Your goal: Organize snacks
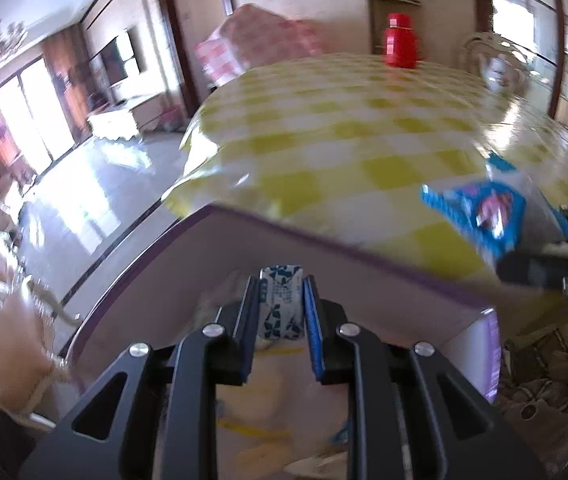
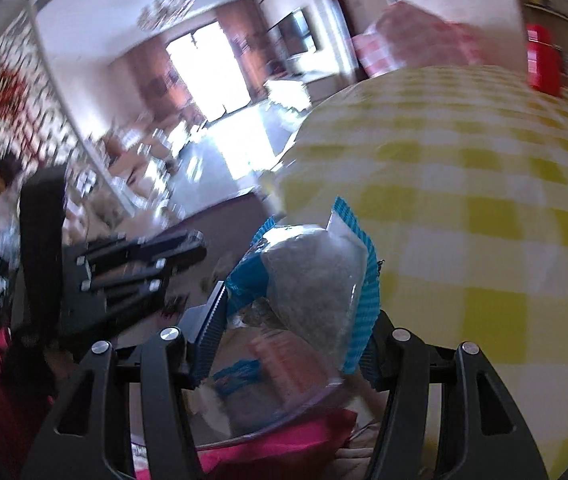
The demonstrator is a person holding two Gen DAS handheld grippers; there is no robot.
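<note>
Daylight floods both of your wrist views from the tall window [image 2: 208, 72] far beyond the fingers, blown out to pure white, and it throws a hard glare across the tiled floor [image 1: 96, 196]. The checked tablecloth [image 1: 343, 136] ahead of your fingers is brightly and evenly lit, with a sheen near its far right edge. Motion blur smears nearly everything past the fingertips: the red bottle [image 1: 399, 42], the chandelier [image 2: 166, 10] and the room walls. Only the black finger frames nearest each lens look crisp. Fisheye distortion bends door frames and the table edge, and the corners fall into dark vignette.
</note>
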